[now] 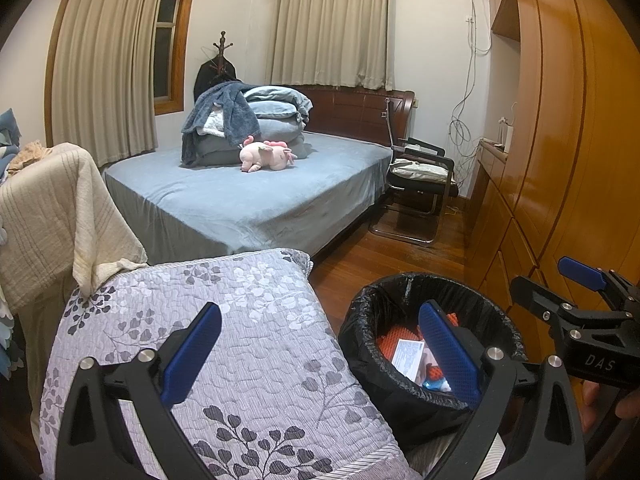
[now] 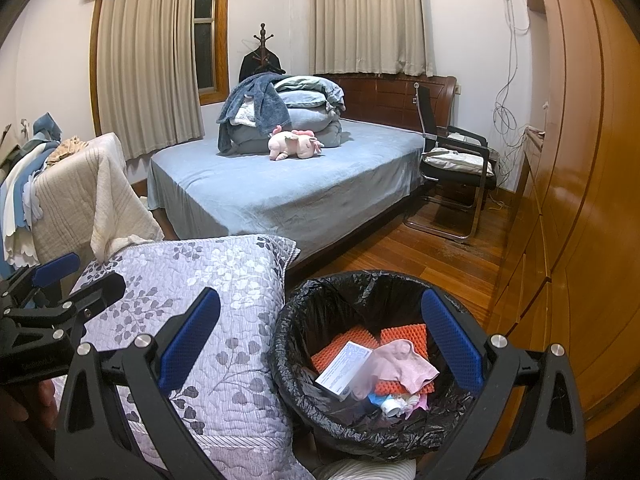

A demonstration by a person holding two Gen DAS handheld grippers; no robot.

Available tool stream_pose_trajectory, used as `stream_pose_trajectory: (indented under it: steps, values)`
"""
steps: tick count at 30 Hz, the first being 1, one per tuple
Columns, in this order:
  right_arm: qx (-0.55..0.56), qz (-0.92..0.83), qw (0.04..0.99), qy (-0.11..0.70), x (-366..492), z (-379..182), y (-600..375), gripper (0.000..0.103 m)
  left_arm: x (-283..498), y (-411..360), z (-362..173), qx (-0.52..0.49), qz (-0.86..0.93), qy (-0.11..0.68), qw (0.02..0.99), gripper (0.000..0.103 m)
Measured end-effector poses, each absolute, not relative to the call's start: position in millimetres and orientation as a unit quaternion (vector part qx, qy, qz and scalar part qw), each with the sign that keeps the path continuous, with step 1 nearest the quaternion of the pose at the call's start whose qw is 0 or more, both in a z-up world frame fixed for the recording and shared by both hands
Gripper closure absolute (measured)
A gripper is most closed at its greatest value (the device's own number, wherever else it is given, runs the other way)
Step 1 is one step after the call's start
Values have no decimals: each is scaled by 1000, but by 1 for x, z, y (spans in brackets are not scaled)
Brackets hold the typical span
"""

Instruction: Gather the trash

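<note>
We held both the left gripper [image 1: 320, 354] and right gripper [image 2: 320, 344] wide open and empty above the lined bin [image 2: 320, 284], likely because the trash [image 2: 376, 368] was already dropped in.

A bedroom in a home. A bed [image 2: 288, 188] with a blue cover fills the middle, stacked with folded bedding [image 2: 296, 116] and a pink stuffed toy [image 2: 294, 145]. Beige curtains [image 2: 152, 64] hang over two wood-framed windows. A coat stand [image 2: 262, 50] stands in the corner, a black chair [image 2: 456, 160] sits beside the bed, and a tall wooden wardrobe [image 2: 580, 160] lines the right wall. The floor [image 2: 420, 256] is polished wood.
</note>
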State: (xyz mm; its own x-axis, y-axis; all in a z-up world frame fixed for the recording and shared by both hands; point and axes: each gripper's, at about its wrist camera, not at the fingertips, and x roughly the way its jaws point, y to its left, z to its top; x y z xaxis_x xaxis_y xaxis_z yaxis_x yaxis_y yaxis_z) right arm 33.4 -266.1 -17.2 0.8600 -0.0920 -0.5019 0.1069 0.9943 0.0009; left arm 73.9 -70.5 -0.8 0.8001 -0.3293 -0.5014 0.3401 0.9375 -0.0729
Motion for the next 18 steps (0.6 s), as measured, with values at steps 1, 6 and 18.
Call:
stream_pose_trajectory:
  steps: [1,6,18]
  values:
    - [14,-52,964,259,33,-17,-266,5,74,-70,-1,10,-176,264,948,6]
    - [15,-52,964,260,34,-17,-266,5,72,-68,-3,9,-177,264,948,6]
    - [15,-51,964,261,34,-17,-266,5,70,-61,-11,7,-178,271,946,6]
